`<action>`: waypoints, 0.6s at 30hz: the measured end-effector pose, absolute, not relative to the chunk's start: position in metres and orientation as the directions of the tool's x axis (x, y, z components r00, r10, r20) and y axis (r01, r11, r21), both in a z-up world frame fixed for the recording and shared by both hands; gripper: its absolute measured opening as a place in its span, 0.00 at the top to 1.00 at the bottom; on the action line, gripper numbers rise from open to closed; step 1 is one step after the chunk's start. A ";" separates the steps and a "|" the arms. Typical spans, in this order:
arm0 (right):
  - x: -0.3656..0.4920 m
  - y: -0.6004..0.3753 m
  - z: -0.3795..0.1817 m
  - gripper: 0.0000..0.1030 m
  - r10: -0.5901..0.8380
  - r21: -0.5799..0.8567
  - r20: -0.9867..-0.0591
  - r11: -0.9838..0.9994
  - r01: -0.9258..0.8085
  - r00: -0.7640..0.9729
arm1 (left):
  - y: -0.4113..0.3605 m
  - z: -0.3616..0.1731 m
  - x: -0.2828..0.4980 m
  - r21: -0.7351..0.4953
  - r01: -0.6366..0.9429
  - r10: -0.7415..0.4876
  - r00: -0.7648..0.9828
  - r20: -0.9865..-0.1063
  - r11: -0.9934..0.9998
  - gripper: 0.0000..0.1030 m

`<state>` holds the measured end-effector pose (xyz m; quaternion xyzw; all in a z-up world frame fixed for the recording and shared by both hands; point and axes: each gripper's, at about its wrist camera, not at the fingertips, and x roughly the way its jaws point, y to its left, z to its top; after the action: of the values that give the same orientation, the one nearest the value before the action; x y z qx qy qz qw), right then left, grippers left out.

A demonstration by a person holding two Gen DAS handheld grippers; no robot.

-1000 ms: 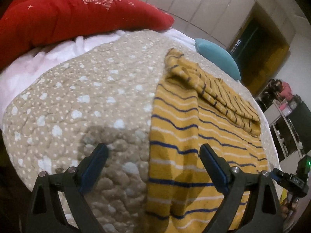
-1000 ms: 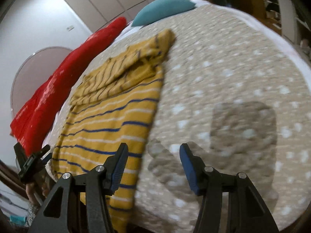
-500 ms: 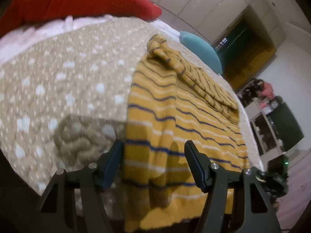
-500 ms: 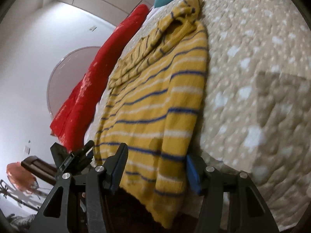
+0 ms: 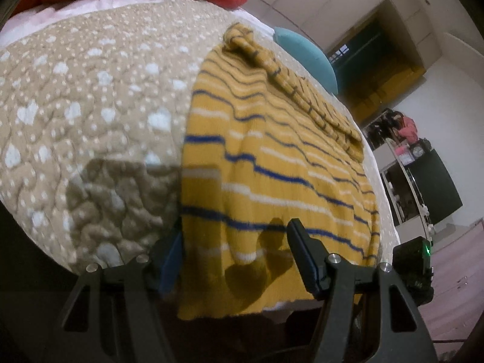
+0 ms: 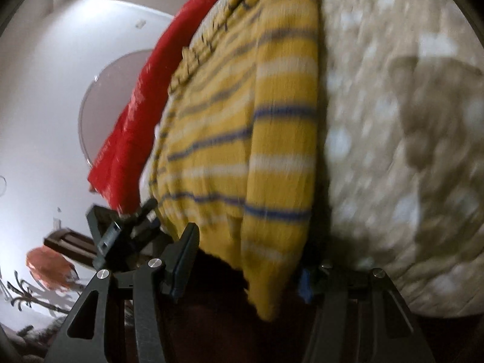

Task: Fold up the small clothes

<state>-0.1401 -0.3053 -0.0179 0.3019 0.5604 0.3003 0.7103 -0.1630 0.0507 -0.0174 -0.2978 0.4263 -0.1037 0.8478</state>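
- Yellow sweater (image 5: 272, 163) with blue and white stripes lies flat on the bed's spotted beige quilt (image 5: 90, 96), hem hanging over the near edge
- Left tool (image 5: 236, 260) straddles one hem corner, jaws apart
- Right tool (image 6: 245, 260) straddles the other corner, released
- Bare quilt flanks the sweater

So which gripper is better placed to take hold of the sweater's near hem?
Roughly even, with the left slightly ahead. The left gripper straddles one hem corner of the yellow striped sweater, with both fingers visible. The right gripper straddles the other corner, but its view is blurred.
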 end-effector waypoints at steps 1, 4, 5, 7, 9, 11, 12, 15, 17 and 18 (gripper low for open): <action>-0.142 -0.302 -0.019 0.40 0.759 0.757 -0.624 0.646 -0.094 0.184 | 0.048 -0.019 -0.164 -0.595 -0.076 -0.436 0.607 -0.665 0.800 0.38; -0.144 -0.285 -0.018 0.40 0.734 0.725 -0.658 0.678 -0.121 0.169 | 0.045 -0.024 -0.167 -0.599 -0.077 -0.448 0.591 -0.671 0.797 0.38; -0.145 -0.285 -0.017 0.40 0.729 0.719 -0.663 0.683 -0.125 0.171 | 0.044 -0.026 -0.168 -0.606 -0.078 -0.456 0.585 -0.671 0.791 0.38; -0.143 -0.283 -0.017 0.40 0.728 0.719 -0.663 0.684 -0.122 0.173 | 0.044 -0.031 -0.168 -0.630 -0.087 -0.481 0.567 -0.669 0.772 0.38; -0.144 -0.276 -0.016 0.44 0.724 0.715 -0.667 0.688 -0.120 0.178 | 0.046 -0.033 -0.170 -0.630 -0.105 -0.478 0.560 -0.677 0.769 0.60; -0.144 -0.279 -0.015 0.58 0.715 0.706 -0.676 0.697 -0.125 0.179 | 0.049 -0.035 -0.169 -0.632 -0.139 -0.474 0.545 -0.692 0.763 0.74; -0.145 -0.278 -0.014 0.69 0.707 0.697 -0.685 0.706 -0.125 0.177 | 0.053 -0.036 -0.170 -0.653 -0.151 -0.489 0.545 -0.681 0.742 0.81; -0.148 -0.281 -0.011 0.83 0.695 0.683 -0.698 0.719 -0.129 0.175 | 0.058 -0.026 -0.174 -0.683 -0.158 -0.509 0.553 -0.660 0.713 0.86; -0.149 -0.280 -0.002 0.85 0.692 0.676 -0.697 0.722 -0.151 0.190 | 0.056 -0.011 -0.177 -0.676 -0.129 -0.505 0.569 -0.649 0.725 0.86; -0.150 -0.281 0.003 0.86 0.694 0.675 -0.692 0.719 -0.162 0.197 | 0.054 -0.002 -0.177 -0.672 -0.110 -0.503 0.578 -0.642 0.732 0.87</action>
<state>-0.1503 -0.2805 0.0027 0.2365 0.5630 0.2904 0.7367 -0.1772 0.0541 -0.0017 -0.3457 0.4433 -0.1204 0.8182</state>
